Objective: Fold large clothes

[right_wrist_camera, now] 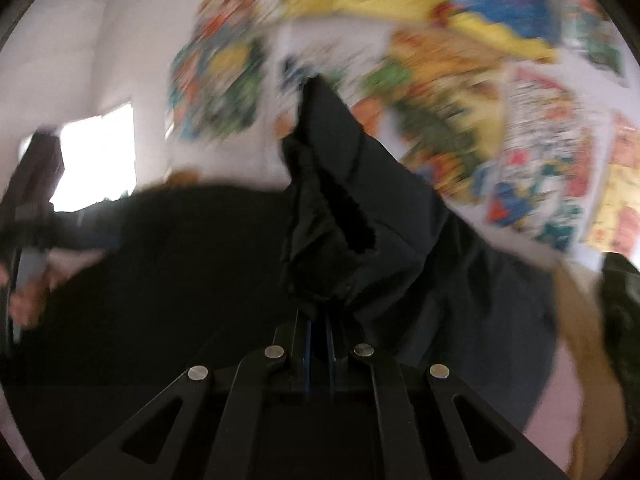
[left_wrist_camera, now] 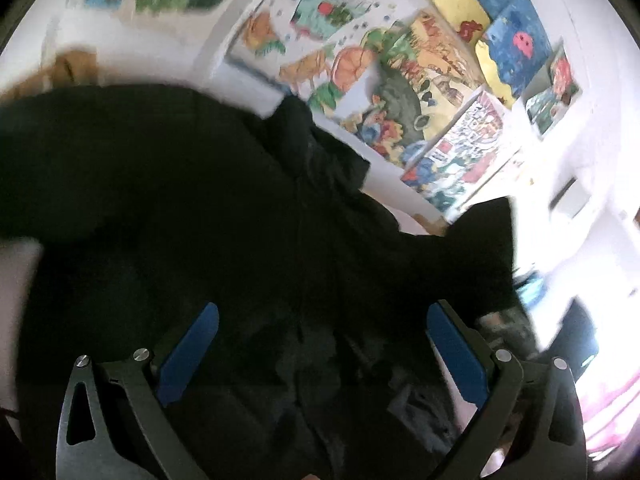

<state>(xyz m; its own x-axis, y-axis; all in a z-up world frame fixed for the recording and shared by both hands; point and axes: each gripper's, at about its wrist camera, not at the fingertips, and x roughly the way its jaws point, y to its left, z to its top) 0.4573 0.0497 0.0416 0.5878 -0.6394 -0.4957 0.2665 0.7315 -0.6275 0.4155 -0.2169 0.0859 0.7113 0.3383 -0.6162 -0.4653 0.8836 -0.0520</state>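
Right fingers: the right gripper (right_wrist_camera: 318, 326) is clenched on a bunched fold of the dark garment (right_wrist_camera: 360, 208); blue pads nearly meet, cloth pinched between them.
Cloth at right fingers: rises straight ahead of the tips as a peaked, puckered bunch with a gathered, drawstring-like edge; the rest drapes away to both sides.
Left fingers: the left gripper (left_wrist_camera: 320, 344) is spread wide, blue pads (left_wrist_camera: 188, 356) well apart, grasping nothing; the garment (left_wrist_camera: 200, 208) lies in the gap and beyond it.
Key relation: cloth lies directly ahead of and under both pairs of fingers; only the right one has hold. The left is poised over it, so it looks the natural one for a second grip.
Long axis: cannot tell; cloth is heaped and motion blur is heavy.
Garment look: black or very dark navy, thin, limp, heavily creased, large. Not yet flat, so folding looks barely started.
Garment place: partly lifted, partly over a pale pink surface (left_wrist_camera: 16, 280), likely a bed.
Beyond garment: white wall with colourful posters (left_wrist_camera: 400, 92).
Risk: a thin bunch could slip from the pinch.
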